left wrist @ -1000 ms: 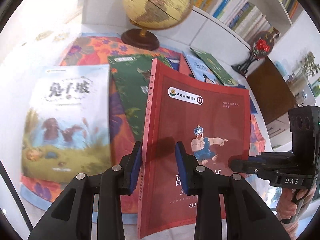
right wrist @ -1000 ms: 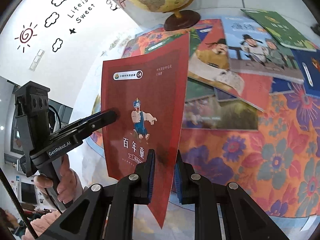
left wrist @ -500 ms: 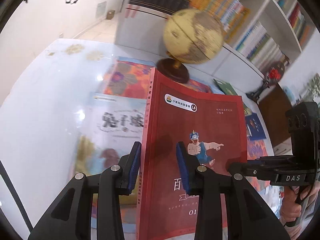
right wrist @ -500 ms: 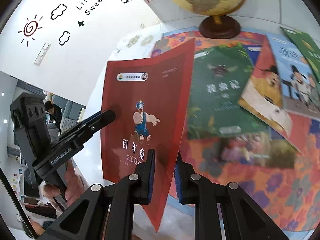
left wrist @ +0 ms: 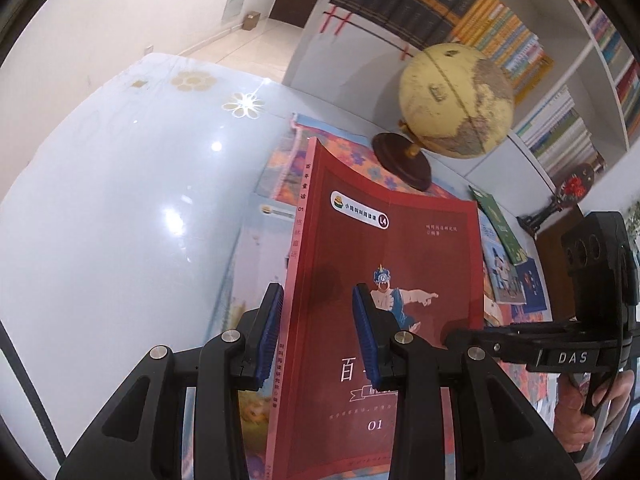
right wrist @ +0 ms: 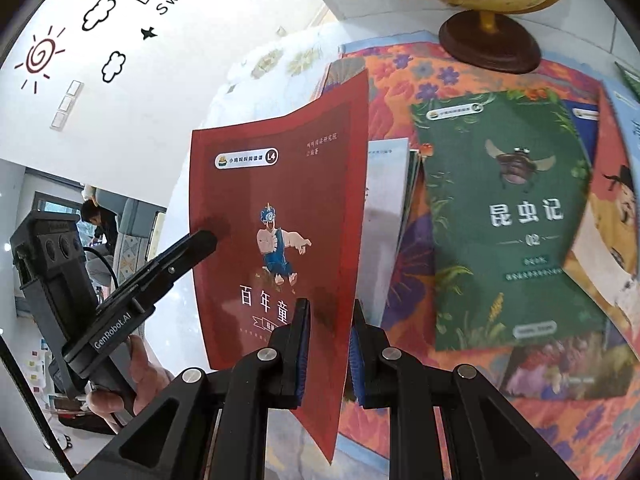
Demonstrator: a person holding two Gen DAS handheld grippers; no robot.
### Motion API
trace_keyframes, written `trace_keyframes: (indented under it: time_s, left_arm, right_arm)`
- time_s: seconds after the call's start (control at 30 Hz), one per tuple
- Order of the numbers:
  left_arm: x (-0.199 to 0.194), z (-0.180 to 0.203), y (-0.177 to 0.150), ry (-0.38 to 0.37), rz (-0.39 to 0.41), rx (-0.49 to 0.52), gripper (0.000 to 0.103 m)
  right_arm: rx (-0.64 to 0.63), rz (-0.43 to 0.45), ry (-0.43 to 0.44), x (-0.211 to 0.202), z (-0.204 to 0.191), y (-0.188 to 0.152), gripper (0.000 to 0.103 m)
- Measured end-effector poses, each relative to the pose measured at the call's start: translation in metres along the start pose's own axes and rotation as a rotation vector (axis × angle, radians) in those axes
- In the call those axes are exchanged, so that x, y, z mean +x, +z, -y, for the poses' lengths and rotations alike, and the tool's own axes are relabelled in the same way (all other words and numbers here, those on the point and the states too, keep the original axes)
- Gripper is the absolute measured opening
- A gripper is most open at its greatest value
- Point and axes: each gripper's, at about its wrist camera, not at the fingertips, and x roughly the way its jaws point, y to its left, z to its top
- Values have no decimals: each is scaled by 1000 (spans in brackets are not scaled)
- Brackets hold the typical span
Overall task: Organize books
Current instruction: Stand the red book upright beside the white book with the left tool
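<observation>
The red book [left wrist: 384, 280] hangs upright above the floral cloth [right wrist: 404, 80], near the globe [left wrist: 456, 100]; the left gripper [left wrist: 318, 332] clamps its spine edge, the right gripper [right wrist: 326, 344] its opposite edge, both closed on it

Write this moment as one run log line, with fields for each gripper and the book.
left gripper: shut on red book | right gripper: shut on red book | red book: held upright above table | green book: flat on cloth

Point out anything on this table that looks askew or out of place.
The books lie scattered and overlapping on the floral cloth: the green insect book sits tilted, covering others. The red book is upright off the table with its cover bowed.
</observation>
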Motion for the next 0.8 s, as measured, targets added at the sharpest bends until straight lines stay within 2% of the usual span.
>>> trace_keyframes:
  time_s: [0.4,0.8]
  left_arm:
    - [41,-27,5,21,-78,-50,31]
    - [51,-38,6,71,-90,-50,31]
  right_arm:
    - [11,-45,-34,38,13,12,18]
    - [21,-9,-86,50,11,10,21]
